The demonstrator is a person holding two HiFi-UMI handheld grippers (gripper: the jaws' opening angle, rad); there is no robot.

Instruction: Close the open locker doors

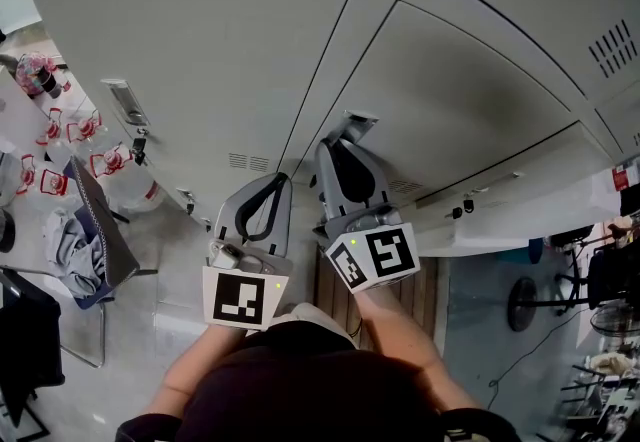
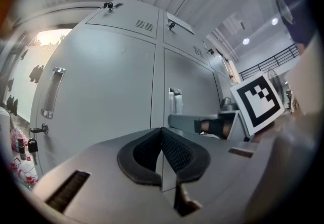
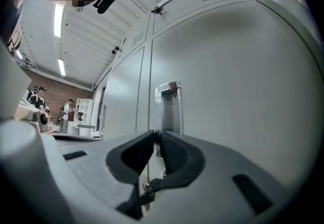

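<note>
Grey locker doors (image 1: 200,60) face the left tongs (image 2: 162,131) and right tongs (image 3: 153,133), both pinched together, holding nothing.

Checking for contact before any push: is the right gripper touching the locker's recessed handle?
Cannot tell. In the head view the right gripper overlaps the recessed handle; the right gripper view shows neither contact nor gap.

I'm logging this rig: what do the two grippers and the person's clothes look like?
The left gripper and right gripper are grey plastic shells with black ribbed pads. Each carries a white cube with black square markers and a small green light. The person wears a dark top.
</note>
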